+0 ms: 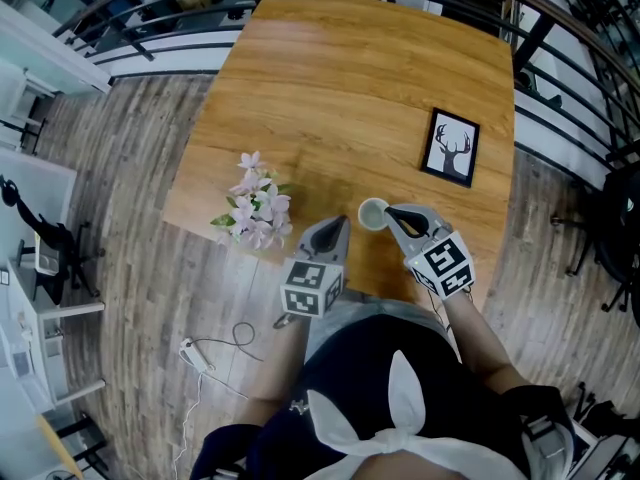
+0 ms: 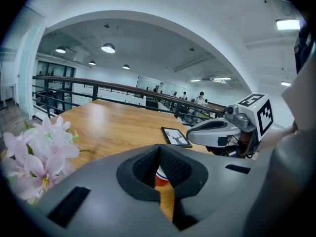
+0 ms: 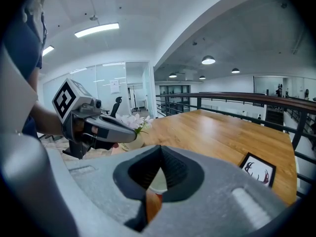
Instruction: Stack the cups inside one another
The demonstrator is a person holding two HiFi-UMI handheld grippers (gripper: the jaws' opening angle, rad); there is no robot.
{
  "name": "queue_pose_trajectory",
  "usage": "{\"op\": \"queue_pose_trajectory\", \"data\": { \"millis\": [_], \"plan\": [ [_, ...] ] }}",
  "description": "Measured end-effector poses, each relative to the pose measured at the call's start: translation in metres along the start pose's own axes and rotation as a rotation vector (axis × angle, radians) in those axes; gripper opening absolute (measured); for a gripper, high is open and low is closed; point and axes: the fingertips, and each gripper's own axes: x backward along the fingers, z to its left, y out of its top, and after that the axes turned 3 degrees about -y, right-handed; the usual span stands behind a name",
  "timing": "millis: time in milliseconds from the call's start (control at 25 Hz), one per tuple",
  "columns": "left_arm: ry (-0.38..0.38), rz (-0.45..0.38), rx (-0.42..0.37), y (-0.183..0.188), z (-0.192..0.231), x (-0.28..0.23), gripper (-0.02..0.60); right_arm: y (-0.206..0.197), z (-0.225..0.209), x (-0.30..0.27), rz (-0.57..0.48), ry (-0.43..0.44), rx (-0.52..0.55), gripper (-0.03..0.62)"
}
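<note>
So, left to right: the flowers (image 1: 255, 208) sit at the left end of the table's (image 1: 350, 78) near edge, well out of the way. Next is the left gripper (image 1: 338, 226), hovering just over that near edge with its jaws pinched together at the tips, nothing in them. In its own view you only see the cup (image 2: 161, 177) through the little gap below the closed tips, sitting beyond them, not gripped.

The cup (image 1: 372, 213) itself stands upright on the table close to the near edge, right between the two grippers. White rim, orange-red lower part. I honestly can't tell if it's a single cup or a few already nested, and I don't see another loose one anywhere.

The right gripper (image 1: 392, 211) is just beside the cup's right side, tips also closed and empty. The picture frame (image 1: 450, 147) lies further back toward the right edge.

My take: if there's more stacking to do, whichever gripper goes in has to open up first. I'd take the cup by its wall just under the rim, keep it upright, and go gently, since it's so near the edge that a closed tip could knock it off.
</note>
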Motion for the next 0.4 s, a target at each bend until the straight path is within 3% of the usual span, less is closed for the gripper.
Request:
{"op": "queue_pose_trajectory", "data": {
  "millis": [400],
  "plan": [
    [-0.003,0.005,-0.001,-0.0035,-0.0011,0.0028,0.017,-0.0052,0.0005,0.0024,0.01,-0.011,-0.002,-0.003]
  ]
}}
